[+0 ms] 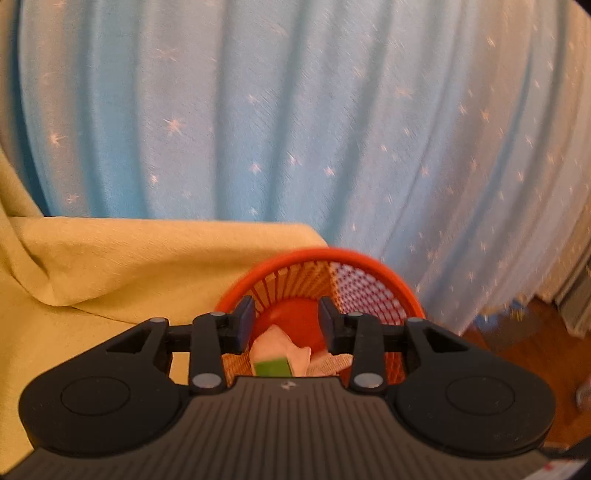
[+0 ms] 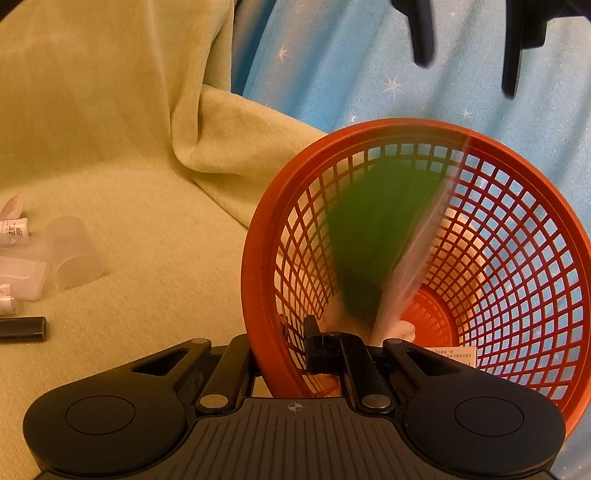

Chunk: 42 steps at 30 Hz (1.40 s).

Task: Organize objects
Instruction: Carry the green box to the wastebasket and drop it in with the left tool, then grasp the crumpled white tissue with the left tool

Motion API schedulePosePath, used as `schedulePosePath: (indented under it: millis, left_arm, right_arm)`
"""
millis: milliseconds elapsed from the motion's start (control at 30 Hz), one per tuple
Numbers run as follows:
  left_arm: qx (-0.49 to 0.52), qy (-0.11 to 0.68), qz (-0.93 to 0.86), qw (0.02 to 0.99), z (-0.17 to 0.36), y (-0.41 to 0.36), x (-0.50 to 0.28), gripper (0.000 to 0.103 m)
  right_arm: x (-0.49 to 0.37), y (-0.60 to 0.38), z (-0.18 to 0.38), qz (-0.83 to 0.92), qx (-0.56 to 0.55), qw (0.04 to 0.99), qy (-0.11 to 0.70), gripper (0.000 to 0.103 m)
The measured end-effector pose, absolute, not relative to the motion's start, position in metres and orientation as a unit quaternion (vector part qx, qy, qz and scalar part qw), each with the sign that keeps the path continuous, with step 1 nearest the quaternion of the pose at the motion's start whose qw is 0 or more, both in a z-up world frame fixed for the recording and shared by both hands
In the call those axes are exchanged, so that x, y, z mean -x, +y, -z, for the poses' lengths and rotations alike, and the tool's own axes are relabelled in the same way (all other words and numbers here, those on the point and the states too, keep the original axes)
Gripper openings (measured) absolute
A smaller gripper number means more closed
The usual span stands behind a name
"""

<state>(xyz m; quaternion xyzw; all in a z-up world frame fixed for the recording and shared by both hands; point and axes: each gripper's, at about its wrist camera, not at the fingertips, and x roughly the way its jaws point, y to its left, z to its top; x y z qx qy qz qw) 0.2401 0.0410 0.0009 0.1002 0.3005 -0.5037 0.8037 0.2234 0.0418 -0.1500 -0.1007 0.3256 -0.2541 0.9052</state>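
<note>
Both views look onto a yellow-green plush blanket (image 2: pixel 122 155) with a pale blue star-printed curtain (image 1: pixel 295 110) hanging behind it.

Right gripper (image 2: pixel 284 354): jaws clamped on the near rim of a round orange-red plastic lattice basket (image 2: pixel 517 258), one finger outside the wall, the other inside. The basket is tipped, with its mouth towards this camera. It sits at the edge of the blanket, in front of the curtain.

Inside the basket, right wrist view: a green blocky object (image 2: pixel 373 236), heavily motion-blurred, with a whitish streak along its right side. It appears in mid-air inside the basket mouth; whether it touches the wall cannot be told. Its exact shape cannot be read. White crumpled pieces lie at the basket bottom, and a printed white label shows near the lower rim.

Left gripper (image 1: pixel 287 321): jaws apart, nothing between the pads. It is positioned above the basket (image 1: pixel 369 284) and points down into the mouth. Below the fingertips, left wrist view: a white crumpled item (image 1: pixel 284 347) with a green-faced piece (image 1: pixel 271 367) just in front of it, both in the basket. In the right wrist view the two dark fingers (image 2: pixel 423 33) of the left gripper enter from the top edge, well above the basket rim.

On the blanket, left of the basket and well apart from it:
- a frosted translucent plastic cup (image 2: pixel 74 251), lying on its side
- a clear flat plastic case (image 2: pixel 22 277)
- a small white labelled bottle (image 2: pixel 13 225)
- a black cylinder (image 2: pixel 22 328), lying flat

Wooden floor (image 1: pixel 509 339) shows at lower right in the left wrist view.
</note>
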Motion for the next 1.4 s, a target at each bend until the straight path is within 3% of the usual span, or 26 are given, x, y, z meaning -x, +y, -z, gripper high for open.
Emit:
schedulePosePath:
  millis: [333, 667, 1000, 1400]
  left_arm:
    - [-0.029, 0.324, 0.353, 0.877, 0.013, 0.174, -0.268, 0.033]
    - [-0.012, 0.384, 0.184, 0.905, 0.081, 0.298, -0.264, 0.034]
    - [-0.036, 0.427, 0.136, 0.893, 0.152, 0.319, -0.253, 0.034]
    - [-0.065, 0.446, 0.12, 0.885, 0.185, 0.301, -0.28, 0.033]
  right_arm:
    - [-0.223, 0.038, 0.149, 0.257, 0.096, 0.905, 0.325, 0.005]
    - [-0.224, 0.038, 0.15, 0.257, 0.096, 0.905, 0.325, 0.005]
    - [-0.222, 0.037, 0.15, 0.257, 0.094, 0.905, 0.324, 0.005]
    - [-0.221, 0.038, 0.15, 0.258, 0.092, 0.906, 0.324, 0.005]
